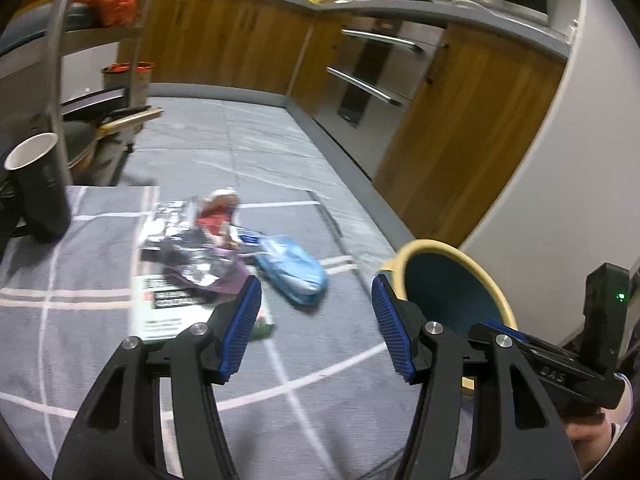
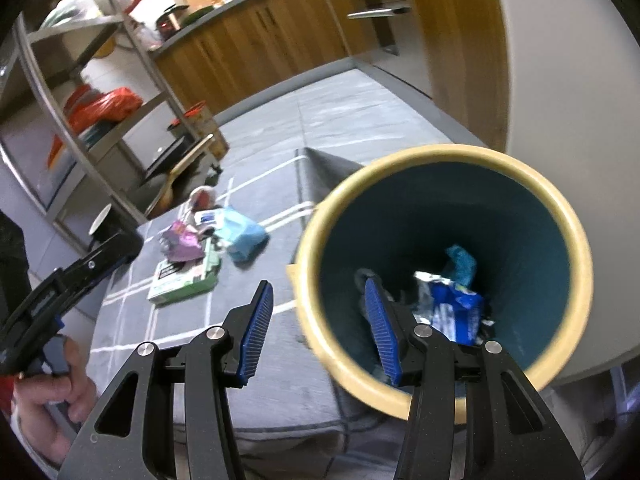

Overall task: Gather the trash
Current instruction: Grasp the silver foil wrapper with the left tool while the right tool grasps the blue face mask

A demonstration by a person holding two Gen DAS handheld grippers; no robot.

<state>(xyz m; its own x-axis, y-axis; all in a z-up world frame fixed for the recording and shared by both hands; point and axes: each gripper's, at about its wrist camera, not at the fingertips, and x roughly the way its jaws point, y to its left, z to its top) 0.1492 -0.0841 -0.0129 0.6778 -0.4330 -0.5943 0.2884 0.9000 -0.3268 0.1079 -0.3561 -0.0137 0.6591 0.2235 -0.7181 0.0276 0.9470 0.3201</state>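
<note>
The left gripper (image 1: 316,324) has jaws apart and empty, low center in the left wrist view, above the grey rug (image 1: 80,340). The trash pile (image 1: 208,248) (foil wrapper, blue bag (image 1: 292,268), paper box (image 1: 168,312)) lies mid-frame on the rug, w/ a black cup (image 1: 38,188) at left. The right gripper (image 2: 318,330) is also wide apart, one finger over the bin (image 2: 444,272) at right, w/ wrappers (image 2: 452,304) inside.
</note>
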